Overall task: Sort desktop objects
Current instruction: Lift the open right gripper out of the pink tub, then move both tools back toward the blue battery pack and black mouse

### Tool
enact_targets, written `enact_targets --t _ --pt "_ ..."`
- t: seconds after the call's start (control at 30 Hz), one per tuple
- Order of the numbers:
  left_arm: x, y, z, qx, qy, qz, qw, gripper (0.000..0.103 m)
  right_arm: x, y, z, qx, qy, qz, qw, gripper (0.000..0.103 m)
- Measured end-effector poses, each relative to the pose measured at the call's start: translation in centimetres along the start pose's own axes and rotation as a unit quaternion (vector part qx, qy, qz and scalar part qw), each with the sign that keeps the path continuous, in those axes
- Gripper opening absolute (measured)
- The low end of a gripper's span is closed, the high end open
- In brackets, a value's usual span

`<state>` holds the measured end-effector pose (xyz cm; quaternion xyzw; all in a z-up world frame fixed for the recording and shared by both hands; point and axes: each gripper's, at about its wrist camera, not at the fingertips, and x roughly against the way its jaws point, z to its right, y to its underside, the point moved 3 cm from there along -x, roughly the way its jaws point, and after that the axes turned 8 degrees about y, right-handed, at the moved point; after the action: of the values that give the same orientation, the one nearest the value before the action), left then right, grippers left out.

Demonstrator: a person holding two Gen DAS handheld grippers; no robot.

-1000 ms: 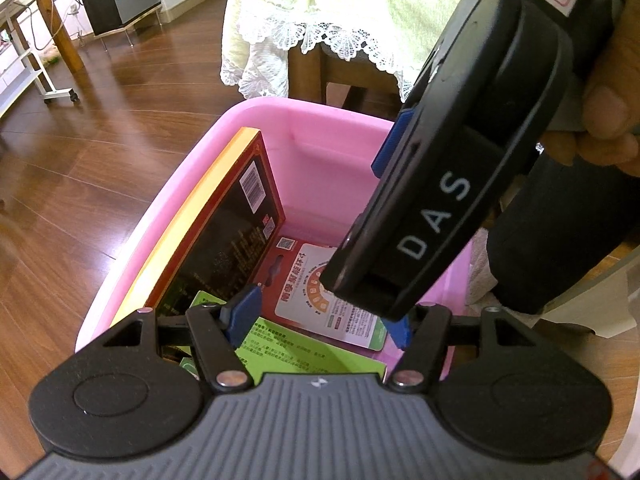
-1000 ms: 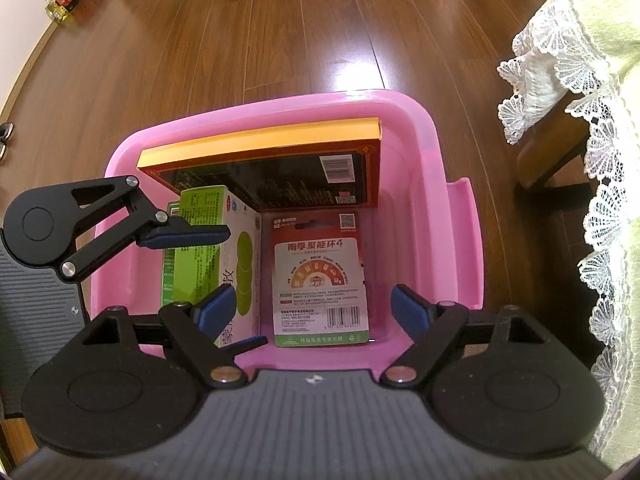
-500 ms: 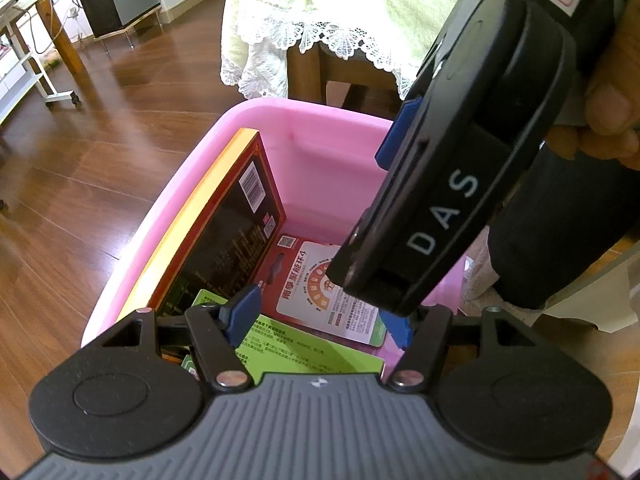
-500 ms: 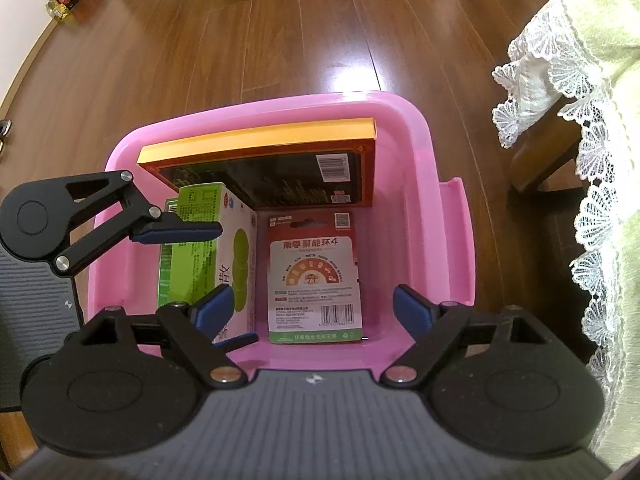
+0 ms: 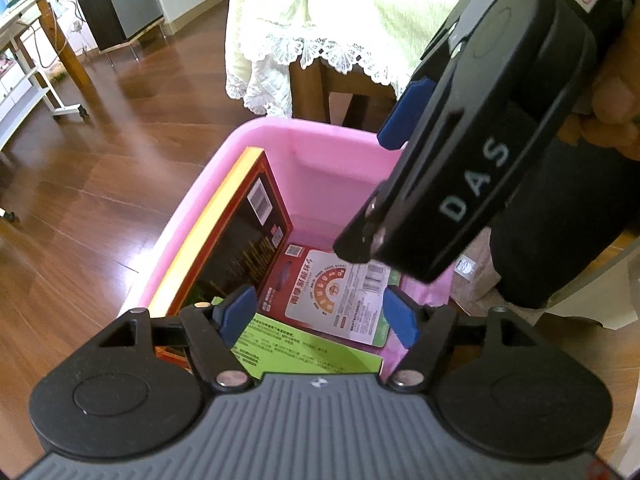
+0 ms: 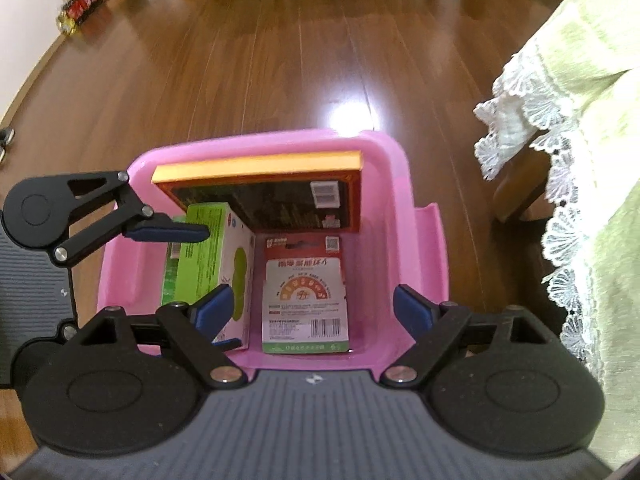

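Both my grippers hang over the pink bin (image 6: pixel 428 240) on the wood floor (image 6: pixel 260 60) — left gripper (image 5: pixel 320 312) spread wide, right gripper (image 6: pixel 312 304) spread wide too, neither holding anything. In the bin, the card (image 6: pixel 305 304) lies flat on the bottom, the green box (image 6: pixel 208 256) just beside it, the dark box (image 6: pixel 260 196) leaning against the wall — orange edge up.

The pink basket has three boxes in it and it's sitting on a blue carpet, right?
Not quite. The pink basket sits on a brown wooden floor, not a blue carpet; the right wrist view shows it. The rest holds: inside are the big red-and-orange box, the green box and the flat red card pack.
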<state>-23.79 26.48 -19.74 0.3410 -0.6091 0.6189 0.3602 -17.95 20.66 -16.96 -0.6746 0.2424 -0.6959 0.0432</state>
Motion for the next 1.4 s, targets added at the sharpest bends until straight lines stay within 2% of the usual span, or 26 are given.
enact_targets --t 0.07,0.3,0.33,0.4,0.53,0.57,0.63,0.83,0.93,1.07,1.13,1.27,1.33,1.4 --pt "0.2 -0.4 0.1 -0.004 -0.003 0.002 1.0000 0.078 0.7 0.0 0.6 -0.009 0.004 0.017 1.000 0.085" --pt "1.1 -1.8 0.9 -0.025 -0.018 0.007 0.9995 0.081 3.2 -0.1 2.7 -0.047 0.020 0.074 0.996 0.085" --pt "1.3 -2.0 1.0 -0.025 -0.019 0.010 0.9994 0.086 3.5 -0.1 3.2 -0.057 0.022 0.081 0.995 0.085" --pt "1.7 -2.4 1.4 -0.026 -0.022 0.017 0.9993 0.092 4.2 -0.1 4.3 -0.079 0.026 0.097 0.992 0.085" --pt "1.9 -3.5 1.7 -0.042 -0.031 0.021 0.9984 0.093 5.9 0.1 6.5 -0.124 0.038 0.133 0.983 0.085" --pt "1.9 -3.8 1.8 -0.047 -0.034 0.021 0.9981 0.096 6.1 0.1 6.9 -0.133 0.042 0.139 0.980 0.085" --pt "2.0 -4.5 2.1 -0.058 -0.042 0.023 0.9972 0.101 6.9 0.2 8.0 -0.156 0.051 0.156 0.974 0.085" --pt "2.1 -7.8 2.9 -0.093 -0.056 0.031 0.9936 0.102 9.3 0.5 11.9 -0.216 0.062 0.194 0.955 0.085" --pt "2.5 -9.7 3.5 -0.112 -0.068 0.046 0.9903 0.102 10.5 0.8 14.0 -0.241 0.064 0.211 0.945 0.085" --pt "2.9 -12.7 4.2 -0.126 -0.080 0.069 0.9864 0.102 13.4 1.3 17.6 -0.280 0.054 0.252 0.925 0.088" --pt "3.2 -14.2 4.9 -0.141 -0.081 0.079 0.9835 0.102 14.9 1.5 19.3 -0.279 0.062 0.272 0.919 0.090" --pt "3.4 -17.4 6.3 -0.171 -0.081 0.099 0.9769 0.102 17.4 2.5 22.9 -0.267 0.103 0.297 0.911 0.093" --pt "3.4 -19.0 7.1 -0.184 -0.079 0.110 0.9736 0.102 18.5 3.5 25.0 -0.270 0.134 0.309 0.902 0.100" --pt "3.2 -20.5 8.0 -0.197 -0.079 0.124 0.9694 0.102 19.4 4.5 27.0 -0.274 0.168 0.322 0.891 0.102"
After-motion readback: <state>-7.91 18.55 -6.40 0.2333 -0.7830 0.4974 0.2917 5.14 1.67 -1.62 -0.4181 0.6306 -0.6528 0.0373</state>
